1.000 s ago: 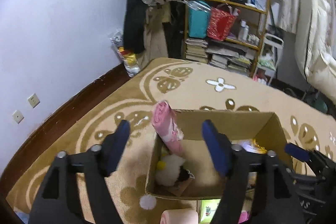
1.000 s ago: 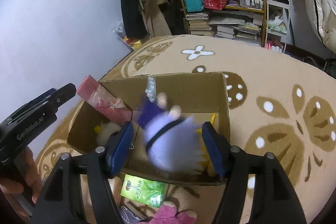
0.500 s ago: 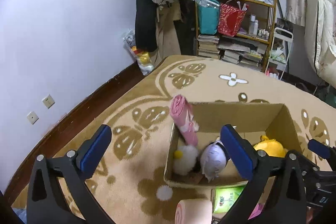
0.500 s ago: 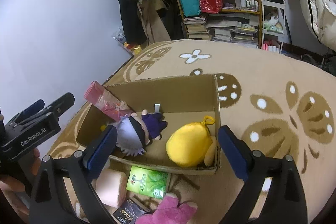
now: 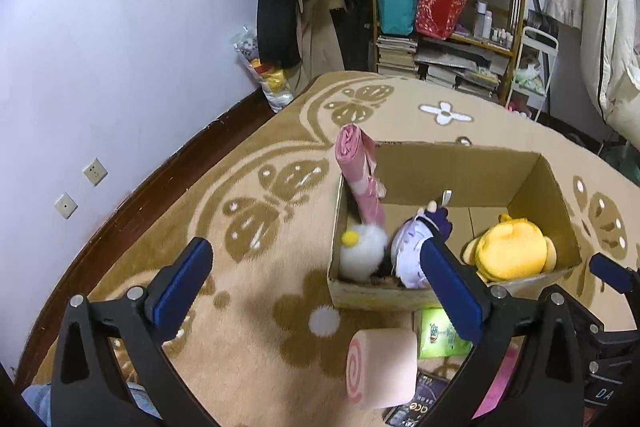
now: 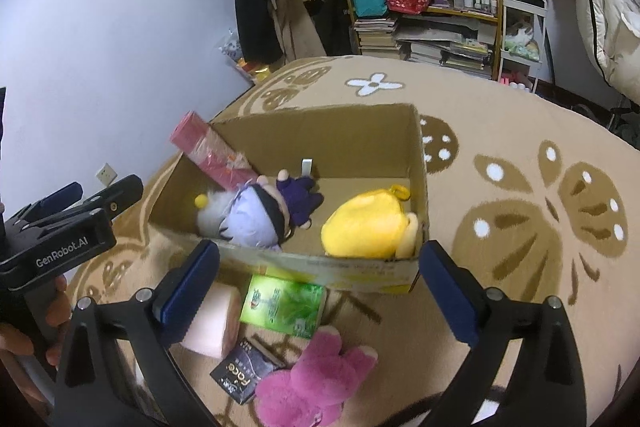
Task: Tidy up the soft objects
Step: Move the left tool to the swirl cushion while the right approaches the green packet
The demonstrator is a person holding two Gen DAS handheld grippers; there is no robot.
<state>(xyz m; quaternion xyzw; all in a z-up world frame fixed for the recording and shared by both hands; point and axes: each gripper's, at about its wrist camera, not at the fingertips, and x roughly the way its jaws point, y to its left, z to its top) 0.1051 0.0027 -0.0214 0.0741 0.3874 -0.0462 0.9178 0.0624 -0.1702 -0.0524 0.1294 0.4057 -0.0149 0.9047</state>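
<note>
Cardboard forms the open box [image 6: 418, 187] that stands on the tan patterned carpet [image 6: 520, 131]. Inside it, from the left wall across: a pink rolled bundle [image 6: 212, 155] leaning against the left corner with its top end above the rim; a white fluffy toy with a yellow knob [image 5: 360, 255]; a doll with a lavender head and dark purple clothes [image 6: 260, 211] lying on its side, touching the white toy; and a yellow plush with a loop on top [image 6: 366, 223] against the right wall, apart from the doll.

Outside the box, along its near wall, lie four items. A pink roll-cake cushion [image 5: 384, 367] sits to the left. A green packet [image 6: 282, 305] lies just beside it, touching the box wall. A small black box with lettering [image 6: 240, 377] lies nearer the viewer. A magenta plush toy [image 6: 316, 383] lies between the two grippers' lines of sight, touching the black box.

Left gripper [image 5: 316, 291]: jaws spread wide, nothing between them, held above the carpet and the box's near-left corner. Right gripper [image 6: 316, 285]: jaws likewise spread wide and empty, held above the green packet and the magenta plush.

Background: a wooden shelf [image 6: 440, 7] with books and bags stands at the far wall.
</note>
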